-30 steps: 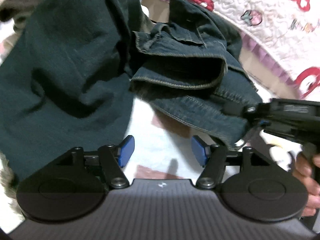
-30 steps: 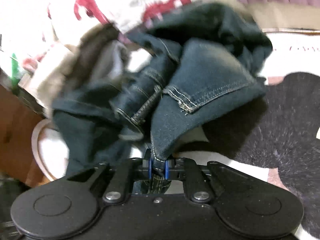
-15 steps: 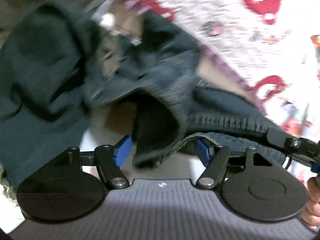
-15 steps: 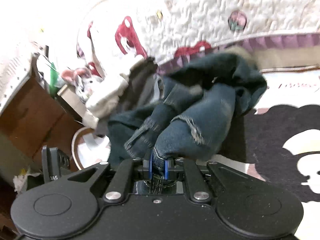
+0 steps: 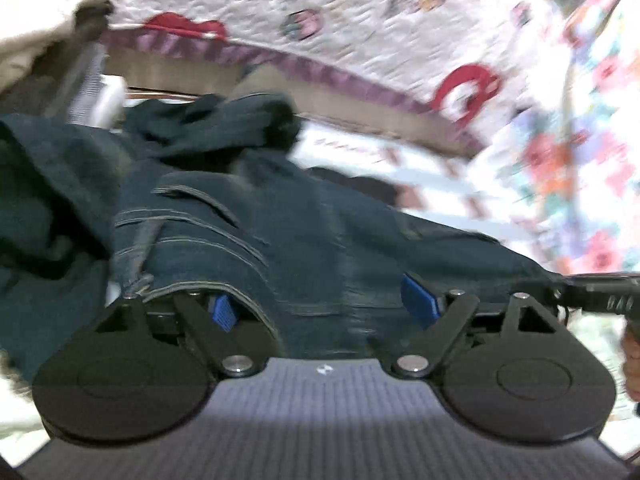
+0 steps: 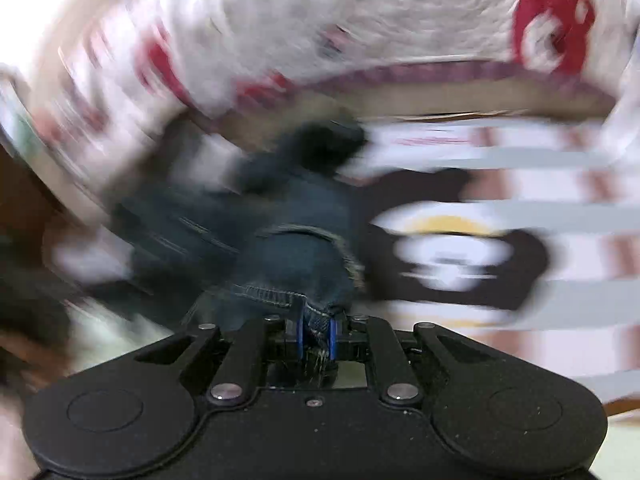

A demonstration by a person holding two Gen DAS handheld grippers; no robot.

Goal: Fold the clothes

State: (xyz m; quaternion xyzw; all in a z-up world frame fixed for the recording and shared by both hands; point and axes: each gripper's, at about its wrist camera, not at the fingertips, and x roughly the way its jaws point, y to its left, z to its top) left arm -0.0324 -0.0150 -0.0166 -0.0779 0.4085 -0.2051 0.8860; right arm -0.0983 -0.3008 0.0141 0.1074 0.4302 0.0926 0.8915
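Right wrist | jeans [image 6: 288, 256]: one | hand-held gripper [image 6: 315, 338]: clamped on denim hem

Right tongs [image 6: 316, 338] clamped on dark jeans [image 6: 288, 248] hem; quilt [image 6: 280, 28] blurred behind.

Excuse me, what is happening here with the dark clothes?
A person is handling a pair of dark jeans with tongs in each hand, on a patterned blanket. The right tongs are clamped on an edge of the denim. The left tongs are opening, with the fabric lying between the pads but not pinched. No fold is made yet; the jeans are bunched.
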